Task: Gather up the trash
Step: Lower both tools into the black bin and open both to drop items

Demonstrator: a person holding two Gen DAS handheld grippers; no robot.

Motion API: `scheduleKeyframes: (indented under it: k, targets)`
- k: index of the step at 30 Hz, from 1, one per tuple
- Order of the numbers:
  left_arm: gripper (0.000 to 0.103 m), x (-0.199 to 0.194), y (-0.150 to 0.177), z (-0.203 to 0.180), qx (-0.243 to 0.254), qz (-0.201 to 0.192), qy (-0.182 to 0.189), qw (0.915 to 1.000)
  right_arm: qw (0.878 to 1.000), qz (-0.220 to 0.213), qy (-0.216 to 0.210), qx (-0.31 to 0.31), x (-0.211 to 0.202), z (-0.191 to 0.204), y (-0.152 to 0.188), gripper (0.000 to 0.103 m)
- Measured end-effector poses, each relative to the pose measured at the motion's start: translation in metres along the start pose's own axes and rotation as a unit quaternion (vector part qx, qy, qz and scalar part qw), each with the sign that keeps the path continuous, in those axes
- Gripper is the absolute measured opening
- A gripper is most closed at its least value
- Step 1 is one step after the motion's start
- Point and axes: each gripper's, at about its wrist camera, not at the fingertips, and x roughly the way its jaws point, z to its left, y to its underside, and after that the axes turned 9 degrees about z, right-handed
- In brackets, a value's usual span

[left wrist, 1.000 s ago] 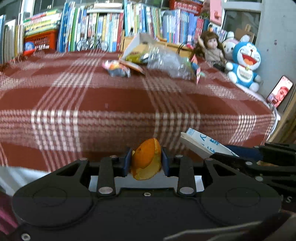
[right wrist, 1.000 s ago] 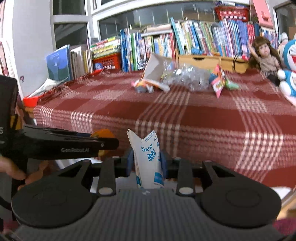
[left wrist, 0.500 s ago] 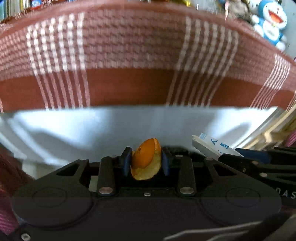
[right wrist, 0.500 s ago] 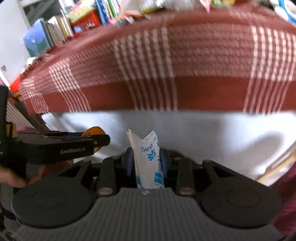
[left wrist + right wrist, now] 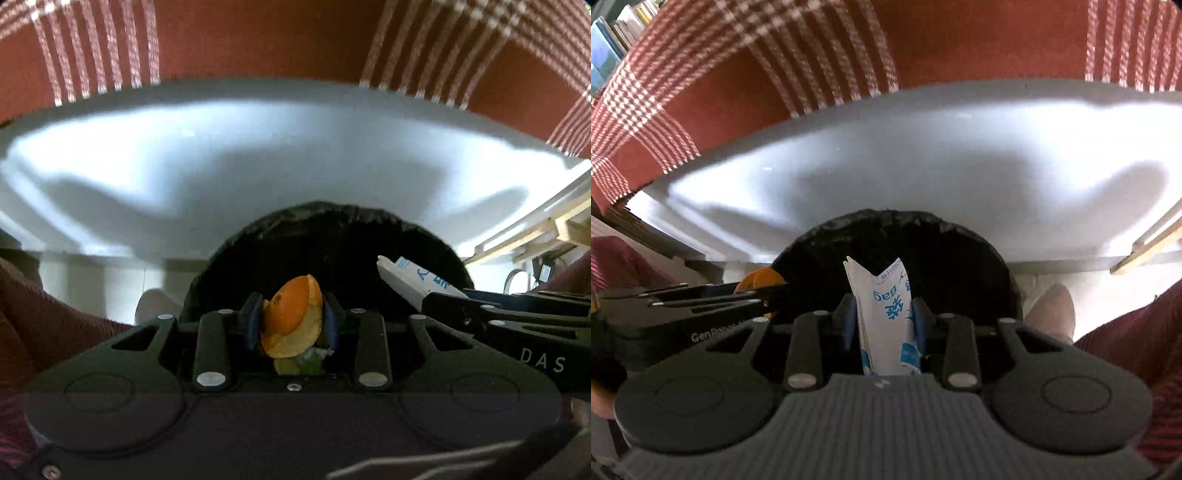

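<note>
Trash count is two pieces, one per claw. The left claw (image 5: 291, 325) is clamped on one orange peel (image 5: 291, 317), orange side and pale pith both showing, with a bit of greenish scrap just under it that I can't make out. The right claw (image 5: 882, 325) is pinched tight on one white packet (image 5: 884, 306) with blue print, standing upright between the blue pads (image 5: 849, 325), its torn top edge pointing up.

Both claws sit side by side over one bin (image 5: 960, 258), round, lined with a black bag. In the left view the bin (image 5: 351, 240) is right behind the peel, and the packet (image 5: 406, 280) pokes in from the right, held by the other claw's black arm. In the right view the peel (image 5: 757, 278) shows as an orange sliver at the left, over the bin's edge.

Behind the bin there's a white sheet (image 5: 923, 166) hanging down, and above that one red plaid cloth (image 5: 738, 74) with white stripes. A few books (image 5: 605, 48) peek in at the top left corner of the right view. Some light wooden slats (image 5: 535, 225) are off to the right.

The person's dark red sleeves or trousers (image 5: 1137, 350) show at both sides, can't tell which. One pale shoe tip (image 5: 1052, 306) is on the floor just beside the bin.
</note>
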Motion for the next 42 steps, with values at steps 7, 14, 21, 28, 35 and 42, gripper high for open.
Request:
scheduleKeyframes:
  k: [7, 14, 21, 28, 35, 42]
  targets:
    - [0.034, 0.017, 0.006, 0.000, -0.005, 0.027, -0.007, 0.9996, 1.000, 0.017, 0.008, 0.009, 0.009, -0.007, 0.006, 0.039]
    - [0.036, 0.022, 0.005, 0.002, -0.005, 0.035, -0.012, 0.9993, 1.000, 0.024, 0.008, 0.008, 0.011, -0.008, 0.006, 0.040]
    - [0.039, 0.020, 0.005, 0.001, -0.007, 0.036, -0.012, 0.9993, 1.000, 0.026, 0.006, 0.003, 0.014, -0.006, 0.006, 0.050]
    - [0.056, 0.014, 0.005, 0.001, -0.007, 0.027, -0.015, 0.9995, 1.000, 0.024, 0.008, -0.006, 0.015, -0.003, 0.006, 0.063]
    - [0.066, 0.011, 0.004, 0.002, -0.010, 0.027, -0.017, 0.9995, 1.000, 0.023, 0.009, -0.006, 0.015, -0.003, 0.006, 0.070]
    - [0.069, 0.005, 0.003, 0.003, -0.014, 0.022, -0.021, 0.9994, 1.000, 0.022, 0.006, -0.002, 0.013, -0.005, 0.006, 0.075]
